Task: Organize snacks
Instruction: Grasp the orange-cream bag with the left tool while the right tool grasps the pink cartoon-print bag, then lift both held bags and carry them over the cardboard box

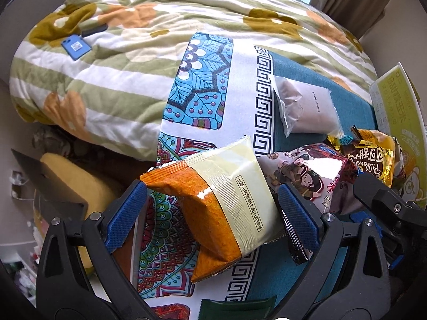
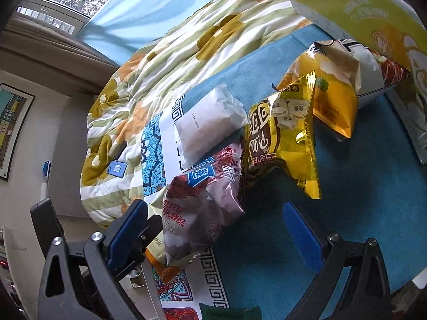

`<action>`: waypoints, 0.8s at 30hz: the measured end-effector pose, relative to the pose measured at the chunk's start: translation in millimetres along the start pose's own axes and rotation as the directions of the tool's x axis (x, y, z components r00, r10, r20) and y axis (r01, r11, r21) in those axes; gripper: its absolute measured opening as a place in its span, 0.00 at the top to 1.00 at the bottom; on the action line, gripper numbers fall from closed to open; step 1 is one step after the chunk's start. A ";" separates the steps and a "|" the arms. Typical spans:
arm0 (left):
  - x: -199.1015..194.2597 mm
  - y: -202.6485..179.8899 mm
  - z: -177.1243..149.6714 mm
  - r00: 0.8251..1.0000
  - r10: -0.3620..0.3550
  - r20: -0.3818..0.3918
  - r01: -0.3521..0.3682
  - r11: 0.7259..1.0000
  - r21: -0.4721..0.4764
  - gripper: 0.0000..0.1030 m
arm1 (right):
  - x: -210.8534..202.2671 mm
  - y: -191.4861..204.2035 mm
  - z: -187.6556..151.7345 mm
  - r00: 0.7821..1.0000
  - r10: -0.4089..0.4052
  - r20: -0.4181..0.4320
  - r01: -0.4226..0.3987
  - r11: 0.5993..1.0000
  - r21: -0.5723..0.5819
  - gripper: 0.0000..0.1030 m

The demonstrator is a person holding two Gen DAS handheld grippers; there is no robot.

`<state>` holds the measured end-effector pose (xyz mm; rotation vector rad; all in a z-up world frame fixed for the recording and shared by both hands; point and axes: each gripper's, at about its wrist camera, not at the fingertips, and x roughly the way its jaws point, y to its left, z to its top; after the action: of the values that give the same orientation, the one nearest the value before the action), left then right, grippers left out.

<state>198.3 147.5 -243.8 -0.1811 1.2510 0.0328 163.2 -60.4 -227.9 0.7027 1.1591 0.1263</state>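
Observation:
An orange and cream snack packet (image 1: 213, 200) lies tilted between the blue pads of my left gripper (image 1: 212, 190), which stands open around it. To its right sit a purple packet (image 1: 312, 176), a gold packet (image 1: 371, 154) and a white packet (image 1: 307, 109). My right gripper (image 2: 214, 210) is open over the teal cloth (image 2: 360, 186) and holds nothing. The purple packet (image 2: 202, 202) lies by its left finger, overlapping the orange packet (image 2: 160, 264). Beyond are the gold packet (image 2: 283, 136), the white packet (image 2: 210, 125) and a yellow bag (image 2: 333, 90).
A large yellow-green bag (image 2: 360, 13) leans at the far right. A floral quilt (image 1: 133, 53) with a blue card (image 1: 76, 46) on it lies behind the patterned cloth (image 1: 202, 80). A dark green packet (image 1: 237, 306) sits at the near edge, a dark foil packet (image 1: 295, 240) by my left gripper's right finger.

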 end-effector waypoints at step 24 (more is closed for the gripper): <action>-0.5 -9.6 -14.5 0.999 0.021 -0.047 -0.015 0.994 0.109 0.43 | 37.5 -5.7 12.8 0.997 -0.001 -0.080 0.004 0.999 0.034 0.02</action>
<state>185.7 135.9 -246.5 -0.0767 1.2989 -0.0244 188.6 -54.0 -258.2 0.7321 1.2412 0.1336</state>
